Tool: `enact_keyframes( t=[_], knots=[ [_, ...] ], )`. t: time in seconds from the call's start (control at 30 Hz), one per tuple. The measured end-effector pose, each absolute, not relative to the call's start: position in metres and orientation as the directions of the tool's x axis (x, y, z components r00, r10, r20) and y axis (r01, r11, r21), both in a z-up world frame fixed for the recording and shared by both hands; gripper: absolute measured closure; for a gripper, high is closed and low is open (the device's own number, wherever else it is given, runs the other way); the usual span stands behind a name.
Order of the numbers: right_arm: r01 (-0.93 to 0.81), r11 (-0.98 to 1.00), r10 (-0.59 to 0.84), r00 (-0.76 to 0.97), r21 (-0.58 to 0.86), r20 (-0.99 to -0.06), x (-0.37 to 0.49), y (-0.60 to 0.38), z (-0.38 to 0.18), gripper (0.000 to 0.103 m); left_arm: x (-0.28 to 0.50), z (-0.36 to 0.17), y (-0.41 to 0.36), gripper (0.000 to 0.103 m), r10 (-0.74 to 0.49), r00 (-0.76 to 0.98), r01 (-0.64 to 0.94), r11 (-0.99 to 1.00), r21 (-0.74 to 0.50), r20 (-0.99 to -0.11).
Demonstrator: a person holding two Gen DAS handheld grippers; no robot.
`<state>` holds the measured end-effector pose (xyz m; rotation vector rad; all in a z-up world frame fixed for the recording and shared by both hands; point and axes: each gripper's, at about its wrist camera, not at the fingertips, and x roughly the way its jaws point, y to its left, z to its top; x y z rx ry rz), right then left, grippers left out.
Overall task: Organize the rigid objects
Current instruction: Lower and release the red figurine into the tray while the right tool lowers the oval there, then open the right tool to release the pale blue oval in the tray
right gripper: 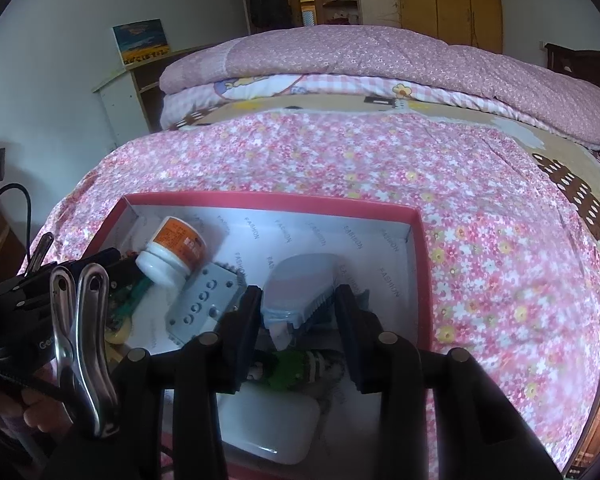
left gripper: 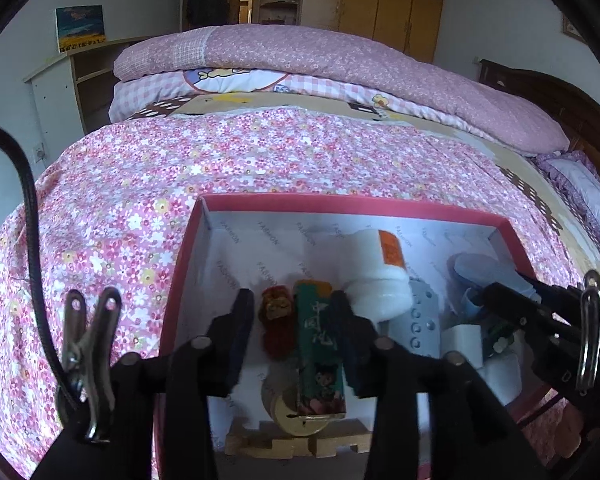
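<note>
Black left tool [left gripper: 292, 312] is spread around the green box [left gripper: 319, 344] and red figurine [left gripper: 277, 320] in the red tray [left gripper: 180, 280]; right tool [right gripper: 296, 308] is spread astride the blue brush [right gripper: 300, 292], touching neither side that I can tell. Centre each before closing, keep clear of the white bottle [right gripper: 172, 252] and grey block [right gripper: 204, 300]. Tray sits on the bed [right gripper: 380, 152].

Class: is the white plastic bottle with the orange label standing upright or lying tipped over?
Tipped: the white plastic bottle with the orange label lies on its side, cap toward the camera.
</note>
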<state>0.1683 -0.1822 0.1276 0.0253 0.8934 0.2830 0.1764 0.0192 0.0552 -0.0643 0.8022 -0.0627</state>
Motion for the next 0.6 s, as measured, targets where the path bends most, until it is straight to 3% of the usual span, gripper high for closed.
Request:
enact_keyframes(
  t=[0.2,0.6],
  knots=[
    [-0.227,0.961,0.267,0.589,0.161,-0.763,0.166,-0.182,0.129,0.056,0.174,0.056,0.021,0.056,-0.076,0.684,0.020,0.996,-0.085,-0.725],
    [-0.226,0.955,0.292,0.595,0.194,-0.749,0.148,-0.185,0.146,0.048,0.153,0.068,0.016,0.056,-0.078,0.698,0.045,0.997,-0.065,-0.712]
  ],
)
